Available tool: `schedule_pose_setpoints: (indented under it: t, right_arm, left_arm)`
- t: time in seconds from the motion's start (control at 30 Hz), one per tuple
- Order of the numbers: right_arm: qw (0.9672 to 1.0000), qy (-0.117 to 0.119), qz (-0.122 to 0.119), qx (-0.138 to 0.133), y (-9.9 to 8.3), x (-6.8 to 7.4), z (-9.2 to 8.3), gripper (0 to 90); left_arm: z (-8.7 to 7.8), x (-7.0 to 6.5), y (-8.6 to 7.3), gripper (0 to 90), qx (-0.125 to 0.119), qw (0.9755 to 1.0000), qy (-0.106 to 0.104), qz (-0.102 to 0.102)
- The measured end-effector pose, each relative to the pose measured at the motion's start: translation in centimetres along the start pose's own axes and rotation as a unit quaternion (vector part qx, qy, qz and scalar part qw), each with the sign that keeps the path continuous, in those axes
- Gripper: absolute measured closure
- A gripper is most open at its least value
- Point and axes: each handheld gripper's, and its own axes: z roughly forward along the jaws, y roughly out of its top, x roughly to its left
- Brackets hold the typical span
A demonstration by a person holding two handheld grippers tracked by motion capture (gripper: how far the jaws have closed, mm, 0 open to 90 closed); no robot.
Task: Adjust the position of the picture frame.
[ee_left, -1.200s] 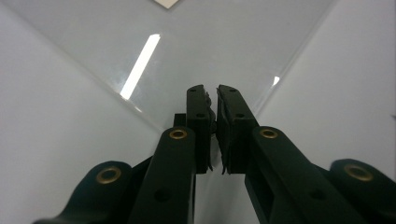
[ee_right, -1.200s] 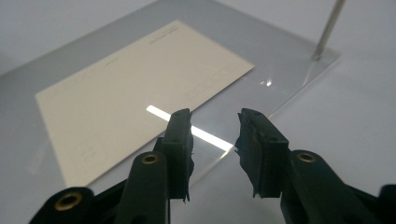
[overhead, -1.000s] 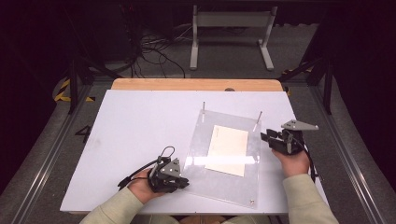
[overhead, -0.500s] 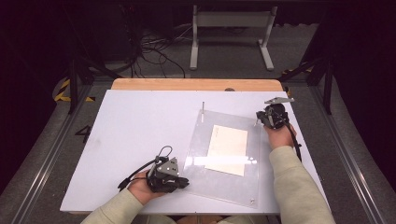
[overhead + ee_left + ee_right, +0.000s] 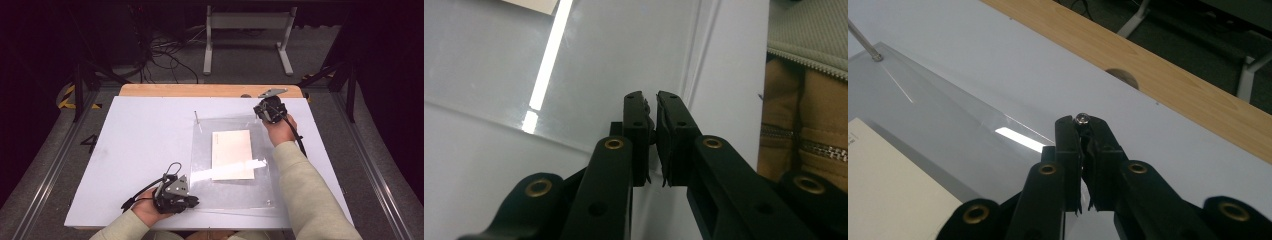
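White laminate covers the tabletop (image 5: pixel 140 150), which is edged at its far side by a strip of pale wood (image 5: pixel 200 90). On its right half a clear acrylic sheet (image 5: pixel 230 190) is laid flat, and a cream sheet of paper (image 5: pixel 231 154) is seen lying within it, near the middle. A thin metal pin (image 5: pixel 197 116) is stood upright at the sheet's far left corner. At the near left corner the left tongs (image 5: pixel 192 201) are held low over the sheet's edge; in the left gripper view (image 5: pixel 655 102) they are seen clenched almost together, and it cannot be told whether the edge is pinched between them. At the far right corner the right tongs (image 5: pixel 258 111) are held by a hand in a beige sleeve (image 5: pixel 310 195). Their jaws have just been closing, and in the right gripper view (image 5: pixel 1082 125) they are clamped on a small metal screw head (image 5: pixel 1081 118) that stands up between their tips at that corner.
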Motion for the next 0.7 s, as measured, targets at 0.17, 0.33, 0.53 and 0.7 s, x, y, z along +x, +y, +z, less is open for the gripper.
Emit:
schedule_pose_setpoints:
  t: [0.17,0.33,0.53,0.7]
  right_arm:
    - [0.9997,0.017,0.015,0.01,-0.3,0.8,1.4,84.9]
    - [0.9986,0.033,0.04,0.011,-1.7,0.4,1.8,84.9]
    - [0.9983,0.039,0.043,0.012,-2.3,0.5,1.3,84.9]
    - [0.9982,0.04,0.043,0.013,-2.6,0.6,1.1,84.8]
  left_arm:
    - [-0.3,-0.4,-0.3,83.5,0.006,1.0,-0.001,0.004]
    - [-0.5,-0.6,-0.4,83.5,0.011,0.9999,0.002,0.007]
    - [-0.8,-0.8,-0.8,83.5,0.014,0.9999,0.003,0.005]
    - [-1.0,-0.9,-0.9,83.5,0.016,0.9999,0.004,0.002]
